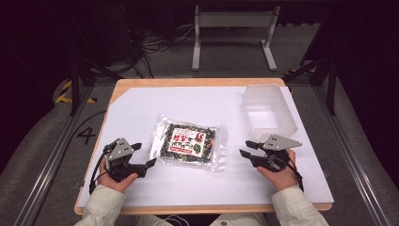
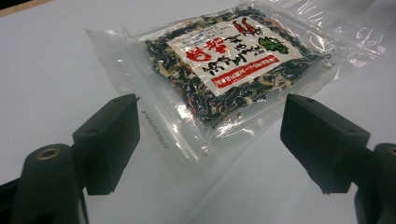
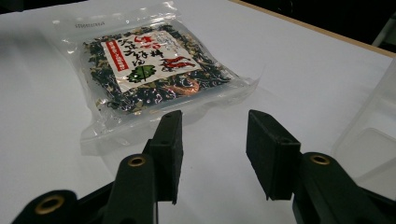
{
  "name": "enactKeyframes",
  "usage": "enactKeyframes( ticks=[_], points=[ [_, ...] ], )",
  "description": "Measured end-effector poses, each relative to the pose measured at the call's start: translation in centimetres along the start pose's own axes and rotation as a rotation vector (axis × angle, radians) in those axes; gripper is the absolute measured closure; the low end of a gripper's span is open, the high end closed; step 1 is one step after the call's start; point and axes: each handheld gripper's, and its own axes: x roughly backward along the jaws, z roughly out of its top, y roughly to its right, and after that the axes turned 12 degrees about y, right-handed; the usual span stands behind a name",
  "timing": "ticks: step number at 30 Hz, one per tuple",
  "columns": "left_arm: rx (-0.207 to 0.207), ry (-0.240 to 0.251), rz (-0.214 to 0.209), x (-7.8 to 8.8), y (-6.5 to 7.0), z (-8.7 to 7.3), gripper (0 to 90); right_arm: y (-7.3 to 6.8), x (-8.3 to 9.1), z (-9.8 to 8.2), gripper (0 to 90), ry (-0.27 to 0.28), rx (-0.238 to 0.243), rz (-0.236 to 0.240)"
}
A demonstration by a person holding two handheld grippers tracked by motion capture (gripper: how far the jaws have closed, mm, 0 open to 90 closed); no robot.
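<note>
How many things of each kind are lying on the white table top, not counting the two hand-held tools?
Clear sealed food packet with dark dried contents and a white and red label: 1
Translucent plastic container, standing open and empty: 1
Total: 2

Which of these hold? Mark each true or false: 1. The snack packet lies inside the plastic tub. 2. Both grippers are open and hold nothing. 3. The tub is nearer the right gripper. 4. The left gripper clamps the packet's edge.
1. False: the snack packet lies flat on the white table sheet, apart from the plastic tub.
2. True: the left gripper and the right gripper both stand open with nothing between the jaws.
3. True.
4. False: its jaws stand apart just short of the packet, not pressing on it.
</note>
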Motion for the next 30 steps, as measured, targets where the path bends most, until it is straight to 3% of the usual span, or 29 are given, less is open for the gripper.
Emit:
enactKeyframes(
  ticks=[5, 11, 14, 17, 19, 30],
  points=[
    [0.014, -0.004, 0.014, 0.0, 0.0, 0.7, 20.2, -0.1, -0.1, -0.1, 53.3, -0.008, -0.002, 0.006],
    [0.004, 0.005, 0.028, -0.5, 0.4, 1.6, 18.3, 0.0, -0.2, -0.2, 50.3, -0.013, -0.004, 0.003],
    [0.027, 0.032, 0.036, -0.6, 0.1, 1.7, 16.8, -0.1, -0.3, -0.3, 49.9, -0.018, -0.002, 0.002],
    [0.097, 0.070, 0.049, -1.0, -0.4, 1.4, 14.5, -0.2, -0.3, -0.3, 49.3, -0.022, 0.001, 0.000],
    [0.122, 0.074, 0.070, -1.6, -0.6, 1.0, 13.4, -0.2, -0.4, -0.4, 48.8, -0.022, 0.000, 0.000],
    [0.122, 0.009, 0.129, -4.1, -1.4, -0.2, 12.3, -0.2, -0.2, -0.6, 47.2, -0.025, 0.005, 0.001]
  ],
)
